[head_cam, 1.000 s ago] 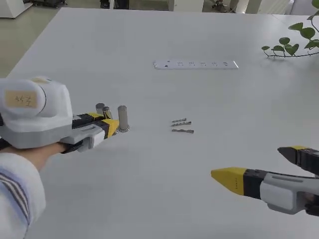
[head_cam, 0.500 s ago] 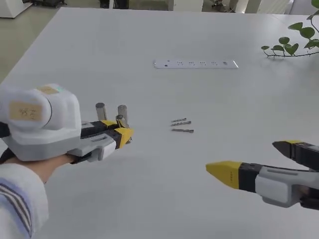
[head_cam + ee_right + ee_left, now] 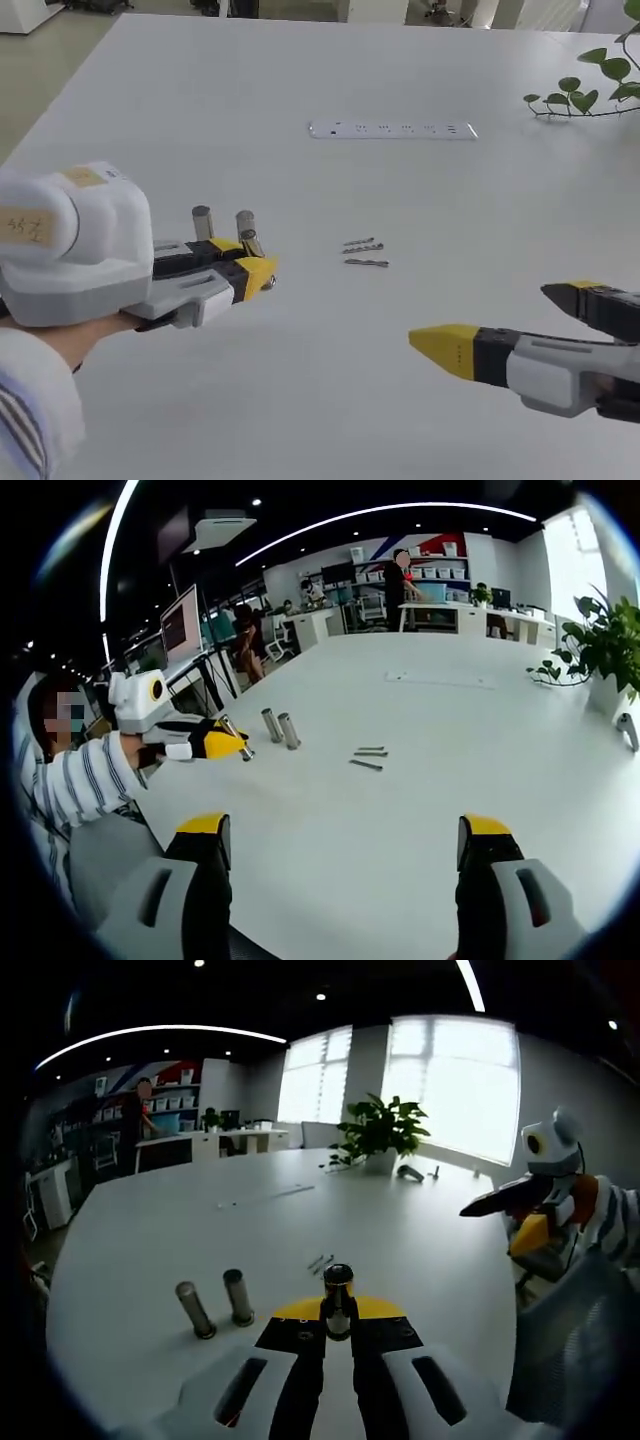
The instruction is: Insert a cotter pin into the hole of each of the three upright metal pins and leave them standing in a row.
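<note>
Left gripper view: the left gripper clamps one grey cylindrical metal pin. Two matching upright pins stand nearby on the white table, near three small cotter pins. The right gripper gapes open.

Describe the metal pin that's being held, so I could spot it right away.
On the big white table, find the left gripper with yellow-tipped jaws, near the front left. The short grey metal pin is clamped between those jaws, leaning; its two neighbours stand free and upright beside it.
</note>
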`<state>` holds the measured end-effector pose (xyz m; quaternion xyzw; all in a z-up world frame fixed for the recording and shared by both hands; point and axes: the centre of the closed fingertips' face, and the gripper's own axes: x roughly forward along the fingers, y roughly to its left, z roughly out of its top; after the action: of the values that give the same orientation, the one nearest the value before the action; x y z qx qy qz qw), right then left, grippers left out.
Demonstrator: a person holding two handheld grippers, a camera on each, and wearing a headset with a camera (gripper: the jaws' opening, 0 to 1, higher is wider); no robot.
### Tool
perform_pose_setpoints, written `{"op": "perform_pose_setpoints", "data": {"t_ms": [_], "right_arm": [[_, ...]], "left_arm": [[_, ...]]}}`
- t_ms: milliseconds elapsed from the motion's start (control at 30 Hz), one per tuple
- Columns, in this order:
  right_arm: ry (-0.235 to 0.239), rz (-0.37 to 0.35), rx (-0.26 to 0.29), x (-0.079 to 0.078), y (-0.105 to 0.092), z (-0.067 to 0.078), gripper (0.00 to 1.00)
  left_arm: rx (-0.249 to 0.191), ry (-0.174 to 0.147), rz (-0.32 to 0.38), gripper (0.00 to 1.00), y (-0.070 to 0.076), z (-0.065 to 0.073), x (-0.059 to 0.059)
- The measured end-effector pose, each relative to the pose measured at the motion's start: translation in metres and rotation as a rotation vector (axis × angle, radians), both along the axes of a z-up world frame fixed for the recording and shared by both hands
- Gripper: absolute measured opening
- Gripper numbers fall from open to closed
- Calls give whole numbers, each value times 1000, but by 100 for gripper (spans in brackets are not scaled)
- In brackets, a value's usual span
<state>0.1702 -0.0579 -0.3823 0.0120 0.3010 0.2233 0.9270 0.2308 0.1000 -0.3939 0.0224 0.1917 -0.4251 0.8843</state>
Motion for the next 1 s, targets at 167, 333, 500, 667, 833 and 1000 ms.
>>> {"op": "perform_pose_setpoints", "data": {"t_ms": [167,333,500,667,833,1000], "right_arm": [[-10,-5,1,2,0,3,92],[-10,-2,-5,2,2,2,92],[-3,1,-12,1,1,0,92],[-1,1,-15,1,1,1,92],[-4,1,-18,2,1,2,92],[-3,6,-18,2,2,2,92]], "left_arm": [[-1,-4,-38,5,-4,1,-7],[15,-22,-98,5,-11,2,-17],[43,-21,-131,5,-16,-4,-24],[61,-51,-144,5,-19,-6,-26],[68,-54,-156,5,-23,-9,-30],[74,-52,-157,5,-26,-14,-34]]}}
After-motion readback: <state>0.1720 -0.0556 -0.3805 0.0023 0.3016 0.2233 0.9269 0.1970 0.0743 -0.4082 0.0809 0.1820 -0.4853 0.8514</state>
